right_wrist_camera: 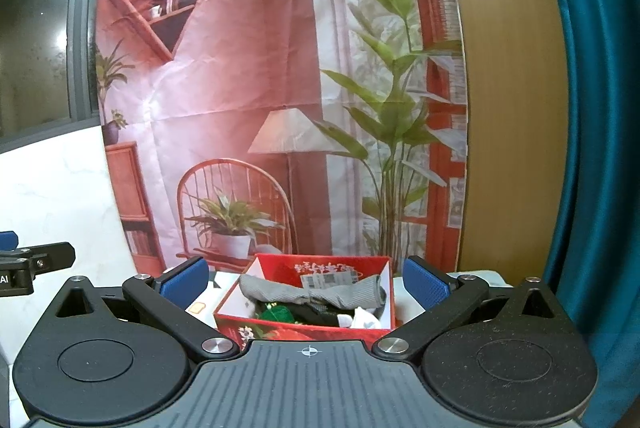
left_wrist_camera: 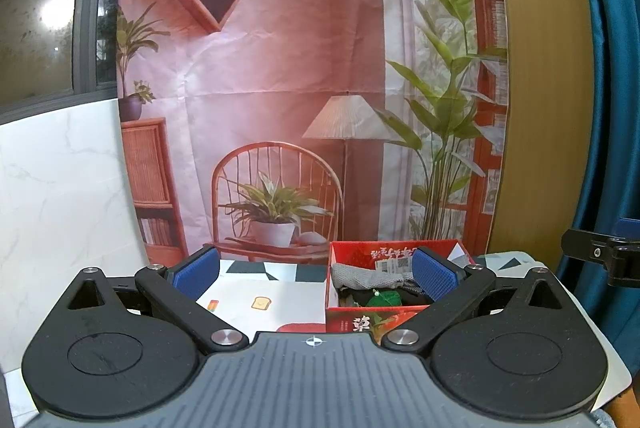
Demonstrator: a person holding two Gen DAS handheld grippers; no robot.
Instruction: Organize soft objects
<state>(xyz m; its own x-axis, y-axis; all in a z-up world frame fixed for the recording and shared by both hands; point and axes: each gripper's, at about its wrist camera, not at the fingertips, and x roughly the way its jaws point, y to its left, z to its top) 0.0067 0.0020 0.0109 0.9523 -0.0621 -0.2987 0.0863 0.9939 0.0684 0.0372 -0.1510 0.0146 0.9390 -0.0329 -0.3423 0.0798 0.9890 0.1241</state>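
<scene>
A red cardboard box (left_wrist_camera: 352, 322) (right_wrist_camera: 280, 328) stands on the patterned table cover. Inside lie a grey knitted sock (left_wrist_camera: 362, 276) (right_wrist_camera: 320, 292), a green soft item (left_wrist_camera: 386, 298) (right_wrist_camera: 276, 314), dark fabric and a white piece (right_wrist_camera: 362, 318). My left gripper (left_wrist_camera: 316, 276) is open and empty, held above the table just left of the box, its right pad overlapping the box's right side in the view. My right gripper (right_wrist_camera: 304, 282) is open and empty, with the box seen between its blue pads (right_wrist_camera: 426, 288).
A printed cloth backdrop (left_wrist_camera: 300, 88) hangs right behind the table. A white marble-look wall panel (left_wrist_camera: 60, 188) is at the left, a wooden panel and teal curtain (right_wrist_camera: 592, 108) at the right. The table cover (left_wrist_camera: 272, 298) shows toast and geometric prints.
</scene>
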